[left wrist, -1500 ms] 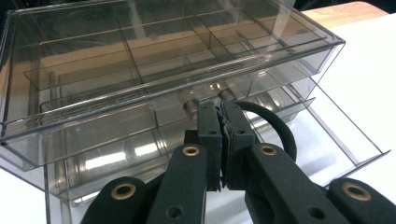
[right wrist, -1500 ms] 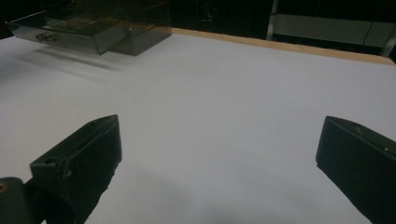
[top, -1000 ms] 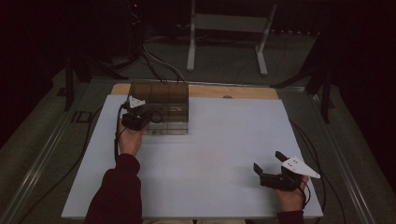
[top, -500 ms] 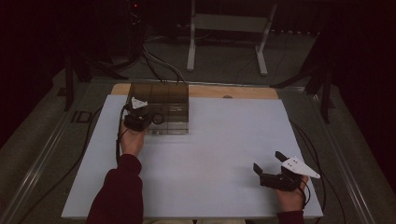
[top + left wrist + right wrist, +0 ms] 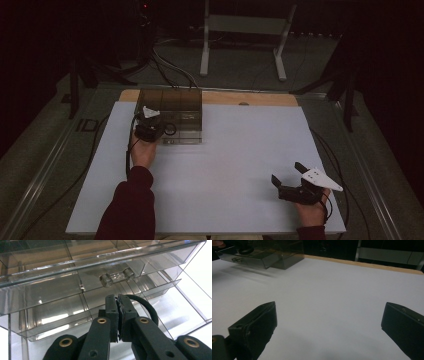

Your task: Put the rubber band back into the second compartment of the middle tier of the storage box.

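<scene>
**Two hand-held grippers on a white table, seen from above**

A clear plastic drawer box (image 5: pixel 172 107) sits near the table's (image 5: pixel 230 165) far left corner. The left gripper (image 5: pixel 162 131) meets the box's near side, with a black ring (image 5: pixel 170 129) at its tip. The right gripper (image 5: pixel 287 175), jaws apart, rests near the near right corner.

One clear drawer box (image 5: pixel 172 107), one black elastic loop (image 5: pixel 146 307), one white table (image 5: pixel 225 175), two hand-held grippers.
</scene>
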Available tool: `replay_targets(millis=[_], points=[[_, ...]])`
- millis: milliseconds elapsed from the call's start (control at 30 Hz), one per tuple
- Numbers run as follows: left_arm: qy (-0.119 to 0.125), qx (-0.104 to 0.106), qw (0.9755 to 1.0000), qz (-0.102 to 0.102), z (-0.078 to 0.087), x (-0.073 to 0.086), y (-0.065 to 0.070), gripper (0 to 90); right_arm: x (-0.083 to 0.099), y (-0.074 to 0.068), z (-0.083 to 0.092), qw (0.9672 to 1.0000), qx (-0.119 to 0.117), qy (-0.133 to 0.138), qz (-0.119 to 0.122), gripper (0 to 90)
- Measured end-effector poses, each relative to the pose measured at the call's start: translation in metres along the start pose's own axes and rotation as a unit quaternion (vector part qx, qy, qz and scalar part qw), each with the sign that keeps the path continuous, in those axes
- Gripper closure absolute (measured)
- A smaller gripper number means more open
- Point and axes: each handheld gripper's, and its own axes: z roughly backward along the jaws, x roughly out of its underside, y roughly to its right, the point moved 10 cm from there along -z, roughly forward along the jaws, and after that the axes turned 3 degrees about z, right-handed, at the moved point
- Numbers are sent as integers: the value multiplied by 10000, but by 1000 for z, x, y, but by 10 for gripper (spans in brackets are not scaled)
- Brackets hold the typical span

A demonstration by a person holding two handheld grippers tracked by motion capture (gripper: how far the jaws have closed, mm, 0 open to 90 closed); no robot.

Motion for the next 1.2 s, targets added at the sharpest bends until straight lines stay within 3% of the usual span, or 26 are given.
replay_targets(millis=[633,800,900,1200], points=[[-56,34,10000,21,-4,6,3,859,0,0,0,10000,-2,3,-4,8],[279,290,9991,142,3,1,5,594,0,0,0,10000,2,3,-6,8],[483,316,9981,193,9,-3,5,462,0,0,0,10000,0,1,-5,8],[938,292,9948,269,32,-15,0,186,0,0,0,10000,-6,1,0,8]])
